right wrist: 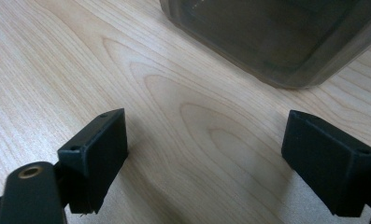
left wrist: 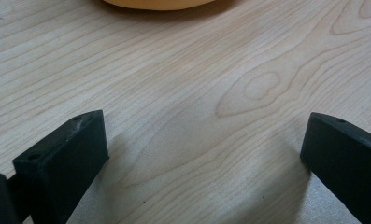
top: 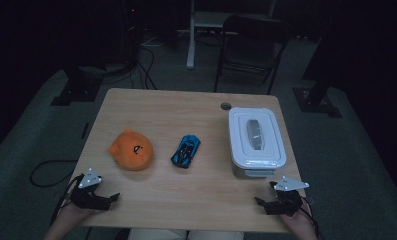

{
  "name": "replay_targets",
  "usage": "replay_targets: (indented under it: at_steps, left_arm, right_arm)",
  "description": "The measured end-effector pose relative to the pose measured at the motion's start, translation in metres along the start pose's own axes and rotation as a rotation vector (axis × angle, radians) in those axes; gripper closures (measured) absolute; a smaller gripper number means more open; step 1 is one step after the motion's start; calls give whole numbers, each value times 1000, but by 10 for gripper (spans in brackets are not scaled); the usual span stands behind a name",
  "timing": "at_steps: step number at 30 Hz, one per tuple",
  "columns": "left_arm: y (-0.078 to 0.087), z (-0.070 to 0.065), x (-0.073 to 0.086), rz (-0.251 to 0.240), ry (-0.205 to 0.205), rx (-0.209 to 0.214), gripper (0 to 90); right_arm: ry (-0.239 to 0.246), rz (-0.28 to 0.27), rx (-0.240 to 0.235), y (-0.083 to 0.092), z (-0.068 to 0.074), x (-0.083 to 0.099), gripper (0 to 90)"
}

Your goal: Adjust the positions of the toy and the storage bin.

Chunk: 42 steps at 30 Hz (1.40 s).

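High view shows a light wooden counter (top: 196, 195) with three things on it. The left tongs (top: 98, 192) rest at the near left corner, and the right tongs (top: 273, 200) at the near right corner. In both gripper views the black jaws stand spread wide, with bare wood between them, so neither pair pinches anything.

The round orange plush toy with a dark mark on top (top: 131, 150) lies toward the left edge, near the left tongs but apart from them. The white plastic box with a closed lid and grey handle (top: 256, 140) stands along the right edge, just beyond the right tongs. The small blue toy car (top: 185, 150) sits between them.

I judge the work has not begun: nothing is lifted and the lid is on. No brand or writing can be read; the plush mark is too small to tell.
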<state>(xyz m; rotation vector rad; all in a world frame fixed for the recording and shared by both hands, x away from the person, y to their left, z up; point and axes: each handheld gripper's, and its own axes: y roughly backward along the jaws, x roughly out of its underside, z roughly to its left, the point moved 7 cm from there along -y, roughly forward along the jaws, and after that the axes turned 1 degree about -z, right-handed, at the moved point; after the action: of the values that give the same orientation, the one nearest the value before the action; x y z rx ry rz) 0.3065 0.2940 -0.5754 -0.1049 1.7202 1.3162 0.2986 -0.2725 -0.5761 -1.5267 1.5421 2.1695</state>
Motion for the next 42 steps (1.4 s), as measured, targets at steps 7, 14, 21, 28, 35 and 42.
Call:
replay_targets:
  at_steps: [7,14,21,28,35,42]
  left_arm:
    - [2,-5,0,-1,-17,13,52]
    - [-4,-18,-7,18,-23,13,52]
    - [-9,-36,-22,12,-35,31,52]
    - [-15,-52,-40,4,-54,50,52]
    - [-29,-70,-62,5,-85,82,52]
    - [-43,-85,-84,9,-117,103,52]
  right_arm:
    - [-3,-2,0,0,0,0,140]
    - [-3,-2,3,0,0,0,140]
    - [-6,-2,5,0,-1,0,140]
    - [-6,-2,6,0,-1,0,140]
    - [-7,-1,7,0,-1,0,140]
    - [-10,0,9,0,-1,0,140]
